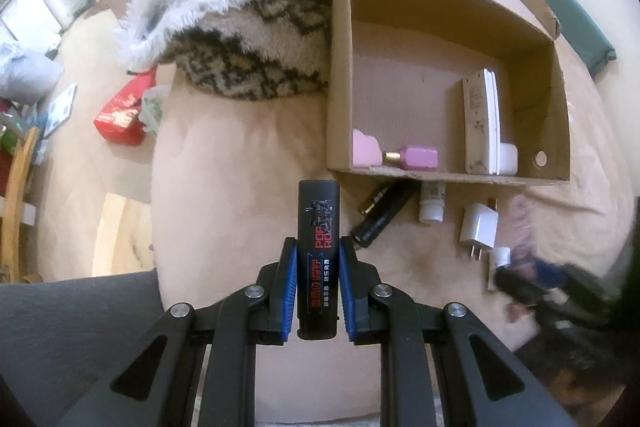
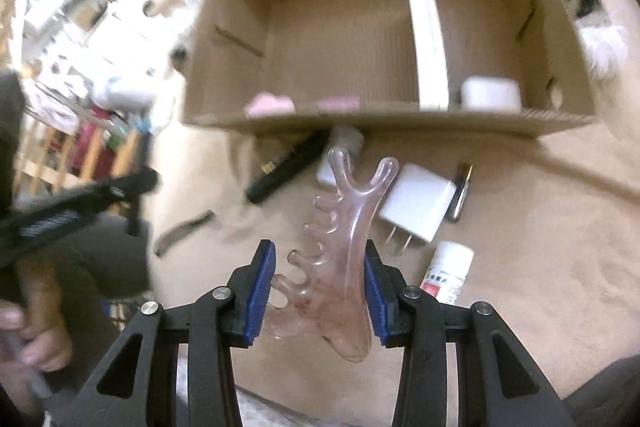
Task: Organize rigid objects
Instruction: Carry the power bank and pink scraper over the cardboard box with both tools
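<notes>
Two tools work over a beige bed (image 1: 224,163), each gripping something. The largest thing in view is the cardboard box (image 1: 340,75) in the upper right of the left wrist view, lying open toward the camera beside a furry patterned blanket (image 1: 248,27). Inside it, along the near wall, lie a pink heart-shaped piece (image 1: 365,147) at the left, a pink bottle with a gold cap (image 1: 414,157) just beside it, a tall white flat device (image 1: 480,123) standing on edge, and a white block (image 1: 508,158) touching that device at the right.

Just outside the box's near wall, on the bed, a black tube (image 1: 382,213) lies tilted, a small white bottle (image 1: 432,203) sits beside it, and a white plug charger (image 1: 478,227) lies further right with its prongs pointing down the frame. In the right wrist view a white pill bottle with a red label (image 2: 446,273) lies at the lower right of the charger.

The left tool (image 1: 318,279), at the bottom centre of its view, is clamped on a black box with red lettering (image 1: 319,251), which stands upright between the blue pads (image 1: 290,291) and reaches toward the cardboard box.

The right tool (image 2: 320,287) is closed on a translucent pink comb (image 2: 344,267), its prongs pointing left and its forked end up toward the box; the pads are set wider apart than on the left.
</notes>
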The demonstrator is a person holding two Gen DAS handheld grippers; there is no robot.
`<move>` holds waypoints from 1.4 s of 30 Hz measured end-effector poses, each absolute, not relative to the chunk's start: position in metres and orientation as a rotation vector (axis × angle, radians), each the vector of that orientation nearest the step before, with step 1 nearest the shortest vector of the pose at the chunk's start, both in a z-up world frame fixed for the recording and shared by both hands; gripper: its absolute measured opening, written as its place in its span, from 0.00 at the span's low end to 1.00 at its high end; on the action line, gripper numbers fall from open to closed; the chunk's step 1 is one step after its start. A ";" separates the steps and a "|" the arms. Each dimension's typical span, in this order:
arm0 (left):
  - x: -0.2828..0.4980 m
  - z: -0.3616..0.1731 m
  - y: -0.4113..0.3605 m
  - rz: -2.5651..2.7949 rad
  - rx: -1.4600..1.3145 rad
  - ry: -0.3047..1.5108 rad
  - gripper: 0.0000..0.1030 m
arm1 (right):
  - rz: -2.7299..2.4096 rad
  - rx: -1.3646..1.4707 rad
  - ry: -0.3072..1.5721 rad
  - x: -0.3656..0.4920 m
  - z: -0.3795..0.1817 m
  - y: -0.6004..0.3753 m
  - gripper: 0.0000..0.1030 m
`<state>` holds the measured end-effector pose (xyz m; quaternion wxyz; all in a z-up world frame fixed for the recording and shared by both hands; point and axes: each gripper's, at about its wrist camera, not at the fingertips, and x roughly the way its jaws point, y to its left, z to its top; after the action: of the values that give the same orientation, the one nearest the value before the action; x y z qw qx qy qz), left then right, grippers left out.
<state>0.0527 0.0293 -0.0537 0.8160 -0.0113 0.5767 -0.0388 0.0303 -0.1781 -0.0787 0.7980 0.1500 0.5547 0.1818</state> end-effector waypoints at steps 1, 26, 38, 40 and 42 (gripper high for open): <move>0.052 -0.051 0.029 -0.080 -0.023 1.219 0.17 | 0.392 0.331 1.163 0.034 -0.073 -0.181 0.43; 0.111 0.047 -0.002 -0.089 -0.057 0.939 0.17 | 0.371 0.321 0.890 0.094 0.029 -0.240 0.43; 0.150 -0.007 -0.026 -0.078 -0.025 1.029 0.17 | 0.373 0.392 0.945 0.138 -0.019 -0.247 0.43; 0.153 -0.019 -0.027 -0.083 -0.034 1.049 0.17 | 0.362 0.401 0.962 0.141 -0.030 -0.248 0.43; 0.155 -0.031 -0.029 -0.095 -0.043 1.069 0.17 | 0.349 0.383 0.979 0.143 -0.038 -0.247 0.43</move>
<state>0.1550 -0.0289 -0.0315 0.8594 -0.0203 0.5090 -0.0452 0.1427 -0.2471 -0.0384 0.8505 0.1818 0.4649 0.1655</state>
